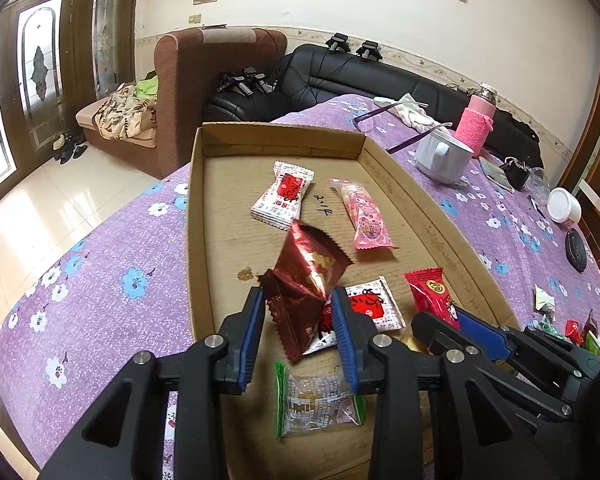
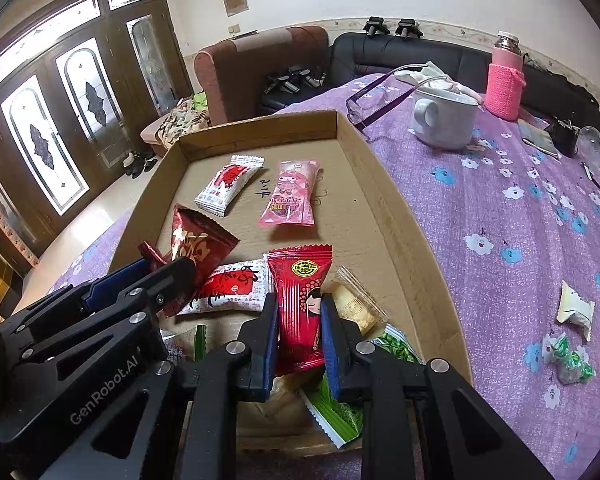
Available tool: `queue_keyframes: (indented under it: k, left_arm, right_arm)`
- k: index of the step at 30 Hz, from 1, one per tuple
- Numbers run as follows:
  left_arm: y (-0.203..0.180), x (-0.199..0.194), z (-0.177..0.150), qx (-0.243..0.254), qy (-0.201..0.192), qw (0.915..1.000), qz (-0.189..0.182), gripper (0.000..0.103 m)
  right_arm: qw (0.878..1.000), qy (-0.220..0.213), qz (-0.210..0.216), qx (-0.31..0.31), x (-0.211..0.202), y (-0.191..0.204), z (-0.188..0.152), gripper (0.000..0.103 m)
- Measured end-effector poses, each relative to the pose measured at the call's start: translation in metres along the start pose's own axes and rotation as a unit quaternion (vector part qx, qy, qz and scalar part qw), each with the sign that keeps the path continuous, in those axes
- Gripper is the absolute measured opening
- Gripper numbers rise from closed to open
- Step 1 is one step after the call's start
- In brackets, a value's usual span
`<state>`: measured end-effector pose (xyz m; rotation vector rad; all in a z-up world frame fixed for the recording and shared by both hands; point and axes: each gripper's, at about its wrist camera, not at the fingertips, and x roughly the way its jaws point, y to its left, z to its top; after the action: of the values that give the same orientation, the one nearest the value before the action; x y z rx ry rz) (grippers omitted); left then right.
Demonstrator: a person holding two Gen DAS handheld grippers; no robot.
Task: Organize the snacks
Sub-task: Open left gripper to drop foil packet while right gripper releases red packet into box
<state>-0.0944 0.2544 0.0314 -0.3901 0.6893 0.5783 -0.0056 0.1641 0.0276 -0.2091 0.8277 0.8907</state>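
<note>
The left gripper (image 1: 298,300) clamps a dark red packet (image 1: 304,280); the right gripper (image 2: 300,312) clamps a bright red packet (image 2: 300,300). Each is best lowered flat onto bare floor of the cardboard tray (image 2: 400,216), clear of neighbours, before letting go.

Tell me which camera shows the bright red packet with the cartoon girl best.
The right wrist view: the bright red cartoon-girl snack packet faces it in full, between the right gripper's fingers. The left wrist view shows only its top half behind that gripper.

One cardboard tray (image 2: 384,184) holds two white-and-red snack packets (image 2: 230,184), one pink packet (image 2: 292,196), one dark red foil packet (image 2: 196,248), one bright red packet (image 2: 300,280); one white mug (image 2: 444,120).
</note>
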Motion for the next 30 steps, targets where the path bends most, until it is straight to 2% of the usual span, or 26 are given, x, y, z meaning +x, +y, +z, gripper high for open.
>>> queue_keyframes:
  k: [16, 30]
  left_arm:
    - [0.001, -0.011, -0.001, -0.002, -0.020, 0.9997, 0.012, 0.053]
    - [0.000, -0.017, 0.000, -0.001, -0.035, 0.9989, 0.030, 0.060]
  right_arm:
    - [1.000, -0.021, 0.015, 0.006, -0.013, -0.004, 0.000, 0.022]
    - [0.998, -0.047, 0.026, 0.010, -0.033, -0.005, -0.002, 0.027]
